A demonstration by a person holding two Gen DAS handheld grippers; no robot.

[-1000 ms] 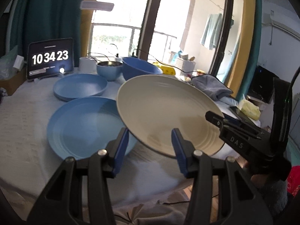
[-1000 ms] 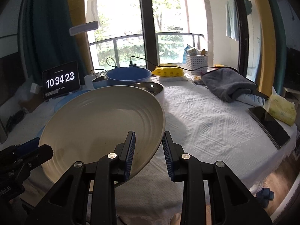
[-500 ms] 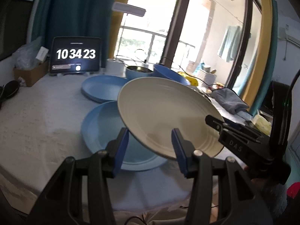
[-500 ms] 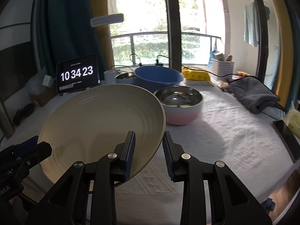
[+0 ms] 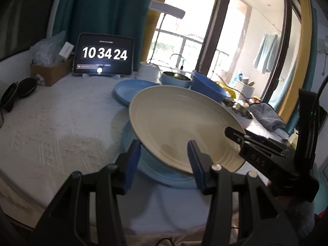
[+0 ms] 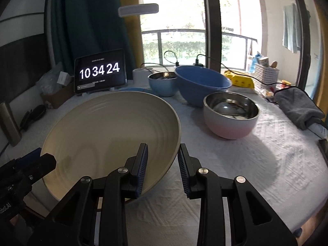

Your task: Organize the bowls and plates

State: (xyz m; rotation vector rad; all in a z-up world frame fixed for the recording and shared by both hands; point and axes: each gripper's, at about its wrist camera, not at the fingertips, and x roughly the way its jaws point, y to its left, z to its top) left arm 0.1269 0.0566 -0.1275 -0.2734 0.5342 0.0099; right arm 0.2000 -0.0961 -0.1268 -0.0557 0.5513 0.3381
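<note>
1. Two grippers meet at one thing, the cream plate [image 6: 110,135], which we hold tilted above the white-clothed table [image 6: 256,160].
2. Under that plate lies a light blue plate [image 5: 164,174] flat on the cloth, and a second blue plate [image 5: 127,91] sits farther back, near the clock tablet [image 5: 103,57].
3. We see a big blue bowl [image 6: 202,84] at the rear, tipped and touching the small blue bowl [image 6: 163,83] on its left.
4. Nearer us, well apart from the cream plate, stands the pink steel-lined bowl [image 6: 231,116].
5. Our right gripper [image 6: 162,164] has its pads either side of the plate's rim; whether they truly pinch it we cannot tell.
6. Our left gripper [image 5: 164,157] has its tongs spread wide, the plate's edge between them, gripping nothing.
</note>
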